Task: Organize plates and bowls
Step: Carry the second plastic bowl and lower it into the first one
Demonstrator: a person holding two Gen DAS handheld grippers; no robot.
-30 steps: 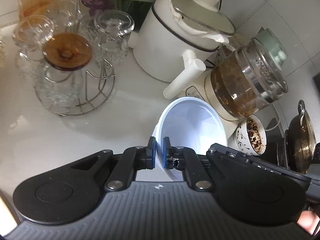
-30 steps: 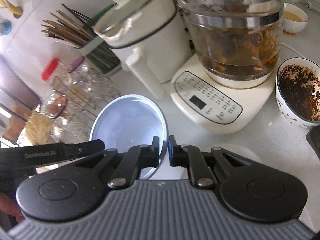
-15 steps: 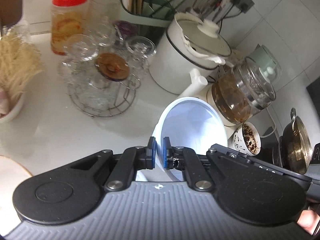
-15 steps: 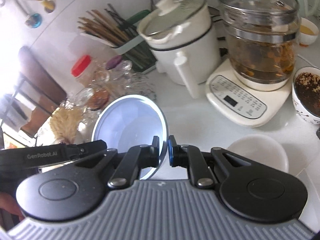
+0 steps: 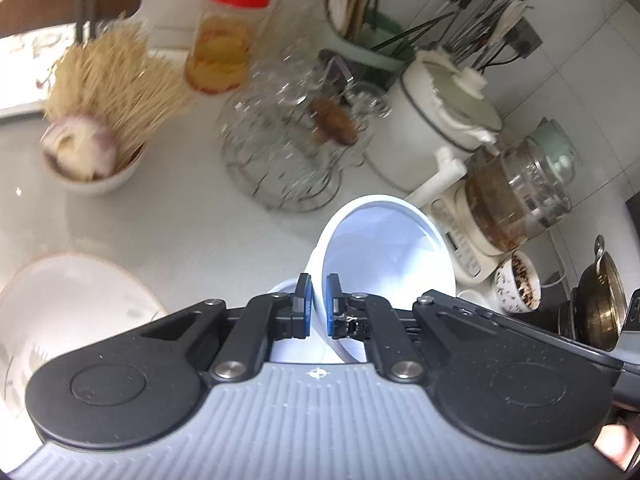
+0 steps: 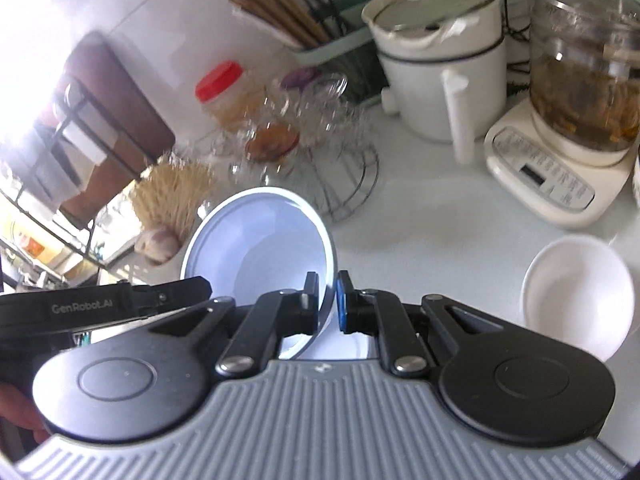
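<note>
A pale blue-white bowl [image 5: 384, 248] is held in the air over the white counter, gripped on opposite rims by both grippers. My left gripper [image 5: 316, 312] is shut on its near rim. My right gripper [image 6: 328, 300] is shut on the other rim of the same bowl [image 6: 260, 248]. The left gripper's black body [image 6: 104, 308] shows at the left of the right wrist view. A large white plate [image 5: 68, 308] lies on the counter at lower left. A small white bowl [image 6: 576, 296] sits on the counter at right.
A wire rack of glasses [image 5: 296, 144], a bowl of noodles and garlic [image 5: 100, 120], a red-lidded jar [image 5: 228, 40], a white electric pot [image 5: 440, 120], a glass kettle on its base [image 5: 512, 196], a cup of tea leaves [image 5: 518, 284] and a metal pot [image 5: 600, 304] crowd the counter.
Both grippers have pulled back and up with the bowl held between them. More of the counter now shows, with the white plate at left and the small white bowl at right.
</note>
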